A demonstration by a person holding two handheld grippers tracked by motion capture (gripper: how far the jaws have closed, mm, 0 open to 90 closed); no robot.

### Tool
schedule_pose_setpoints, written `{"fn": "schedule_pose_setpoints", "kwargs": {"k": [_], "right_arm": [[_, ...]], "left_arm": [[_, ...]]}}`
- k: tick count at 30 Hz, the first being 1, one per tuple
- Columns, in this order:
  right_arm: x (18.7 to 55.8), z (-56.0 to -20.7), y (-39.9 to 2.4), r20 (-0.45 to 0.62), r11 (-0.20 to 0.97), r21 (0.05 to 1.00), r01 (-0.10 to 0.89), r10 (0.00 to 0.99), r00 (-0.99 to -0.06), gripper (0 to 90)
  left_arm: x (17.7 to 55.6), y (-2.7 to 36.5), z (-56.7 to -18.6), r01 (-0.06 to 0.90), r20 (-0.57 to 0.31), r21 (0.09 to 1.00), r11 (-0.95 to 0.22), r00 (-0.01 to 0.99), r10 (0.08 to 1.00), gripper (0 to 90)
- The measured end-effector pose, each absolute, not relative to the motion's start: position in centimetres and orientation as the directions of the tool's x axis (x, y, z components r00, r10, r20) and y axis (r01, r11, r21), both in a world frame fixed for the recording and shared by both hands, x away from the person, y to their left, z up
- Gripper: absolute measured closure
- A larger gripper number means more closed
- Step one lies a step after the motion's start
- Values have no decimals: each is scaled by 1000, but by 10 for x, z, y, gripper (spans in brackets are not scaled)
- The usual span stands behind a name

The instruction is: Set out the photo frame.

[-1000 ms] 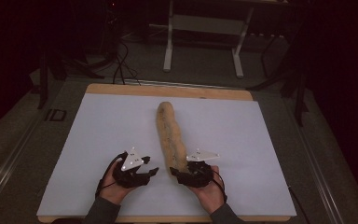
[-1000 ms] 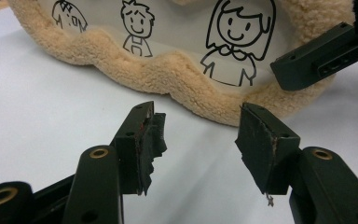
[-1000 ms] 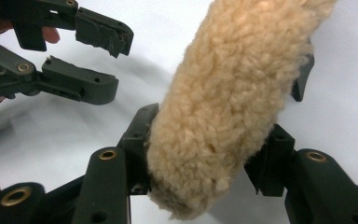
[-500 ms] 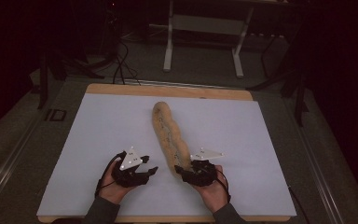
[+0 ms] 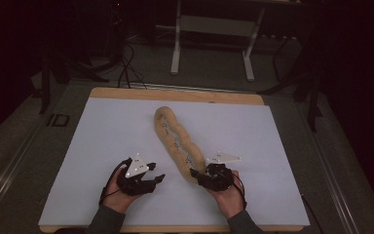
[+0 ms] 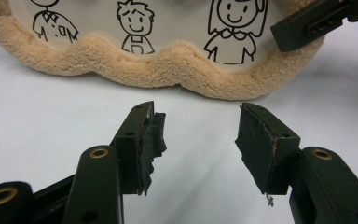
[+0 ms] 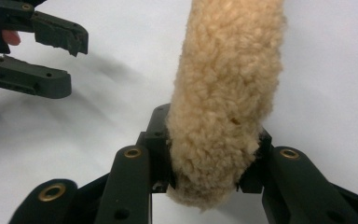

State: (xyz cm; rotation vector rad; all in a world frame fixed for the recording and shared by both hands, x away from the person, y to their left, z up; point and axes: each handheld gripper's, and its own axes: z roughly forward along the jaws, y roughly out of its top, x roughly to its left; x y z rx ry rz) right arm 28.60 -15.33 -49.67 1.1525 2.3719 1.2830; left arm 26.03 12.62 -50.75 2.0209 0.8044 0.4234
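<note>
Two tongs worked at the near edge of the desk (image 5: 102, 122) in the high view: the left tongs (image 5: 157, 178) lay released on the white sheet, holding nothing, while the right tongs (image 5: 198, 176) were clenched on the near end of a long fleecy pouch (image 5: 175, 139) that ran slantwise from the middle of the desk down to the person's right hand (image 5: 229, 200). Their jaws had just been closing, with that fleecy end between them. In the left gripper view the left tongs (image 6: 198, 140) stood apart over bare white sheet, just short of the pouch (image 6: 168, 70), whose clear window showed drawn cartoon children inside a wavy fleece rim; one black finger of the right tongs (image 6: 307, 23) reached in at the upper right corner. In the right gripper view the right tongs (image 7: 212, 163) pressed from both sides into the pouch (image 7: 228, 84), its pile bulging around the pads, and the left tongs (image 7: 51, 51) showed farther off at the upper left. Judging by this, the pouch should be light, soft and limp, sagging if lifted by one end, so the fleece rim offers a surer hold than the smooth window, best with a second grip farther along.
</note>
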Motion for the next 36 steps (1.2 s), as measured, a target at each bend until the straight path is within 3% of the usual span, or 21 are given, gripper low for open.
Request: {"fn": "schedule_pose_setpoints", "kwargs": {"k": [24, 32, 36], "right_arm": [[305, -495, -189, 139, 242, 784, 571, 829, -542, 638], [309, -499, -192, 151, 168, 789, 591, 879, -452, 518], [311, -501, -189, 145, 165, 790, 590, 885, -443, 513]], "left_arm": [[261, 126, -508, 379, -9, 838, -392, 729, 685, 474], [262, 127, -508, 383, -11, 839, -387, 722, 692, 473], [262, 127, -508, 386, -13, 839, -384, 718, 696, 473]]}}
